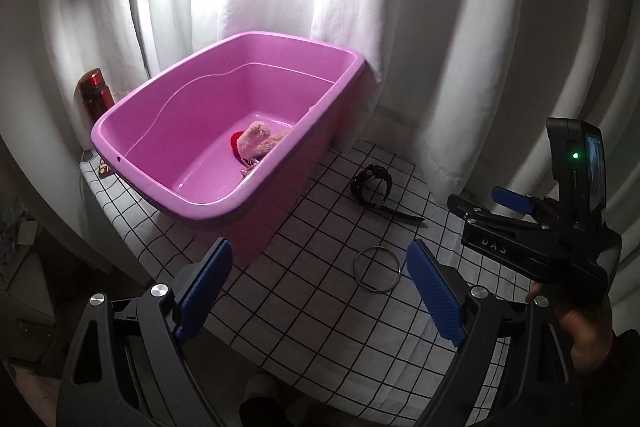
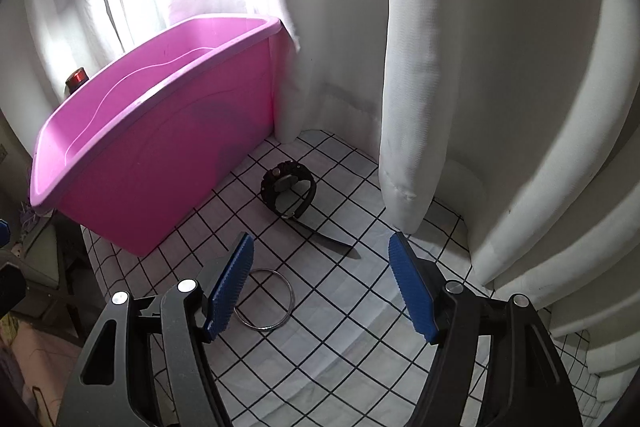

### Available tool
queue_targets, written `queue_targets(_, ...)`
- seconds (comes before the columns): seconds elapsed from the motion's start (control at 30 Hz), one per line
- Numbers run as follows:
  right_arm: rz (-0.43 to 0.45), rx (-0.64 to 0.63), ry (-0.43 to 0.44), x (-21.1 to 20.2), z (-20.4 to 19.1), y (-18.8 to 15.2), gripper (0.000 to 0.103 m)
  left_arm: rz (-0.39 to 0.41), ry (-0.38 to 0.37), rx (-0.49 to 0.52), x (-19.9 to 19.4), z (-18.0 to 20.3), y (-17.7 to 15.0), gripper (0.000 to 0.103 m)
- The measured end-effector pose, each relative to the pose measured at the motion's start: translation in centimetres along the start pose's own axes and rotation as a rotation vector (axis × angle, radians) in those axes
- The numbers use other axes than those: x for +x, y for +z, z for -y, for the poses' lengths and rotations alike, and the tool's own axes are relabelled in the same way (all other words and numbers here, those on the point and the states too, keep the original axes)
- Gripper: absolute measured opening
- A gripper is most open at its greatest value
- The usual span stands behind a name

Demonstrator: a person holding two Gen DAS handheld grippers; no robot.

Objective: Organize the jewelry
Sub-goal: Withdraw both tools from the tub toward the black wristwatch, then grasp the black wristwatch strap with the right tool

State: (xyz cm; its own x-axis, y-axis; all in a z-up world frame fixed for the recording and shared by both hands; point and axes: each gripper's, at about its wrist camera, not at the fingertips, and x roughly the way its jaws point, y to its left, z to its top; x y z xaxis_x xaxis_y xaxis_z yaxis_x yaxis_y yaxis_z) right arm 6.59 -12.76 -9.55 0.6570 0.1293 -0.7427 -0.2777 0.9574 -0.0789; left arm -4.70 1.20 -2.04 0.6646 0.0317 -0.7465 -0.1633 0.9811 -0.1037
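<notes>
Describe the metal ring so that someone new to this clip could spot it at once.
Start at the big pink tub on the checked tablecloth. In front of it lie two loose items. The metal ring, a thin, plain silver hoop, lies flat nearest the grippers; the black wristwatch, bulky and strapped, sits further back.

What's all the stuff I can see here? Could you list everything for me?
Tub: one, pink, on the checked cloth, by the curtain.
Fluffy item: one, pale pink, inside the tub, over something red.
Watch: one, black, on the cloth right of the tub.
Ring bangle: one, silver, flat on the cloth, nearest the grippers.
Bottle: one, dark red, behind the tub.
Tablecloth: one, white with black grid.
Curtain: white, behind everything.
Left gripper: blue pads, open.
Right gripper: blue pads, open.
</notes>
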Motion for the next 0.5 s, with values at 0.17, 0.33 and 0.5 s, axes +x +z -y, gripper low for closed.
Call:
queue_targets(0.17,-0.015,-0.04,0.04,2.2,1.4,-0.6,0.067,-0.028,0.008,-0.012,1.7,2.6,-2.2,0.087)
queue_targets(0.33,-0.026,-0.067,0.084,5.1,2.0,-1.0,0.067,-0.035,0.018,-0.032,4.7,4.8,-3.7,0.087)
queue_targets(0.5,-0.026,-0.1,0.132,8.0,2.2,-1.1,0.067,-0.057,0.042,-0.03,8.6,6.3,-5.5,0.087)
